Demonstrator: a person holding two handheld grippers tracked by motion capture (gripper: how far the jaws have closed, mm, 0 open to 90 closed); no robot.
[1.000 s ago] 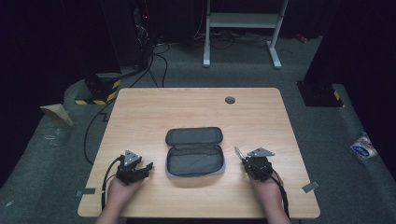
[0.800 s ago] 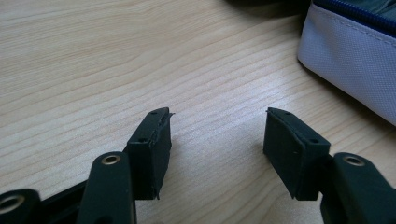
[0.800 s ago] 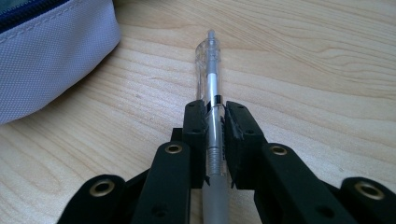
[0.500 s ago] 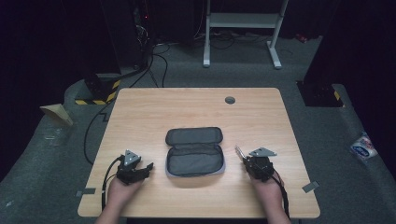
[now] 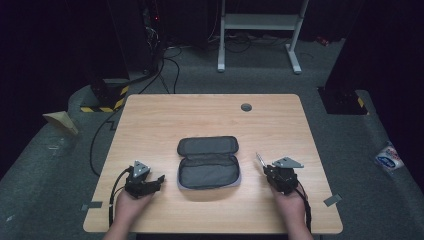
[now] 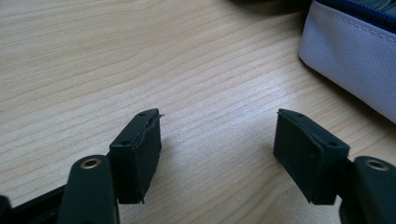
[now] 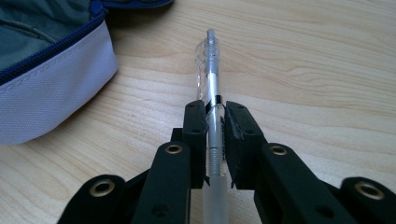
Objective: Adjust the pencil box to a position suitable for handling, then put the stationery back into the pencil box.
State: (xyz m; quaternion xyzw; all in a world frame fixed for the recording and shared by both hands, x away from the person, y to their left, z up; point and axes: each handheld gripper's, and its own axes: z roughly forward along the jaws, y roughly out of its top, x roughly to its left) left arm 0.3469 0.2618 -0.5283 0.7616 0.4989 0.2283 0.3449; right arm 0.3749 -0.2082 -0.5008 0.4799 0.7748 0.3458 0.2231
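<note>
An open grey pencil case point(image 5: 207, 163) with a blue zip lies at the table's middle; its pale side shows in the left gripper view point(image 6: 355, 56) and in the right gripper view point(image 7: 51, 88). My right gripper point(image 5: 262, 165) point(image 7: 215, 116) is shut on a clear pen point(image 7: 211, 79), whose clip end sticks out past the jaws toward the case. My left gripper point(image 5: 159, 179) point(image 6: 217, 140) rests near the front left of the table, left of the case. Its jaws have just been opening and stand wide with only bare wood between them.
The wooden table point(image 5: 210, 115) has a round cable grommet point(image 5: 246, 107) at the back. Cables point(image 5: 115, 195) trail from the left gripper over the front edge. Dark floor, a white desk frame point(image 5: 260, 30) and a crumpled wrapper point(image 5: 389, 157) surround the table.
The left gripper's jaws have spread a little wider. Both hands and the pencil case stay where they were.
</note>
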